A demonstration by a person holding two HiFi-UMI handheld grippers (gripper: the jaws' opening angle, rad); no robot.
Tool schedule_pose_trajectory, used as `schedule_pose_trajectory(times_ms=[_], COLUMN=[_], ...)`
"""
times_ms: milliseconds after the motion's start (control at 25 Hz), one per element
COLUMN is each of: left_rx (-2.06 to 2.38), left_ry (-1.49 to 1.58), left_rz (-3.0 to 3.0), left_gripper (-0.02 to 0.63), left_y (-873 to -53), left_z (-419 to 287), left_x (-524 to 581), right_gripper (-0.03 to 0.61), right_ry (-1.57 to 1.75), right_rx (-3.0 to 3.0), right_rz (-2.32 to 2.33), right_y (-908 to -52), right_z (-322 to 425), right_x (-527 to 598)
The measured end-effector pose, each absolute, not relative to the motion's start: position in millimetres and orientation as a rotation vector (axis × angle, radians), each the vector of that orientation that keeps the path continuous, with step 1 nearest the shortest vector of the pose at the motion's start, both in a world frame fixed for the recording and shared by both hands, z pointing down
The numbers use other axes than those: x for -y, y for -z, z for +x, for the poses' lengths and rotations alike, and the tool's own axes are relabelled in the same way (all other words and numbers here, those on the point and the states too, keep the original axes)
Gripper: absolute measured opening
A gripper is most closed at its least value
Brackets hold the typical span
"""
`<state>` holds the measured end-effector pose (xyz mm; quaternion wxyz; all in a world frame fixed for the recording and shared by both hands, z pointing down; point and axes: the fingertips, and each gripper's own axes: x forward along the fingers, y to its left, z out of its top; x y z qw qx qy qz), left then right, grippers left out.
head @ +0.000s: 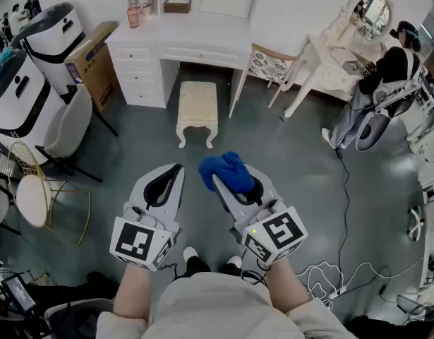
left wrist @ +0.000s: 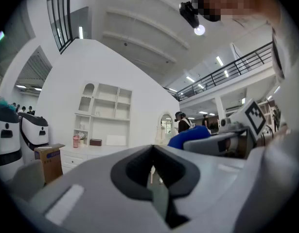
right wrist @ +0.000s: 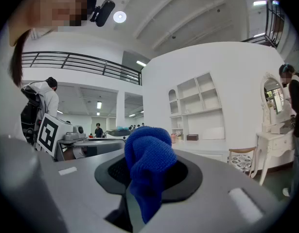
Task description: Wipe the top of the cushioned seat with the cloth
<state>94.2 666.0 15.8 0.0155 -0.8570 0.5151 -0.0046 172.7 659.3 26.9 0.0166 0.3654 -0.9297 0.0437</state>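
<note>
Fingers (right wrist: 215,183) of the right gripper (head: 218,183) are clenched on the bunched blue cloth (head: 228,169), the left gripper (head: 176,169) pinched together on nothing, both near the person, well apart from the far cushioned seat (head: 197,101).

The cloth (head: 227,171) pinched in my right gripper (head: 218,183) is bright blue, a thick looped weave, nubbly and matt. That gripper and my left gripper (head: 176,172) have smooth, matt, pale grey plastic shells, with dull black lining along the jaws. The marker cube (head: 141,244) on each has flat black-and-white printed faces. The cushioned seat (head: 197,103) has a cream fabric top with a faint raised pattern, on white painted legs. The floor (head: 301,182) is grey and smooth with a soft sheen. The white tabletop (head: 202,32) looks painted and satin. A box (head: 95,61) is plain brown cardboard. A chair (head: 33,196) has a thin gold-coloured wire frame.
</note>
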Motion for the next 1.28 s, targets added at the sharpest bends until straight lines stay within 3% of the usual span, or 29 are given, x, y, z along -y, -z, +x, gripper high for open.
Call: schedule_pose_trajectory(times_ms=[800,1280], left_rx=[-1.549,-1.598], left_ry=[0.011,-0.015], left_rz=[-2.686,-2.659], left_gripper=[-0.002,0.0], left_y=[-21,-17], left_z=[58,47], left_x=[-626,-510], right_gripper=[0.138,0.138], right_ry=[-0.224,-0.189], right_rx=[2.915,2.923], right_rz=[1.123,1.082], right_y=[-36,-36], right_z=[130,125], right_x=[-625,-507])
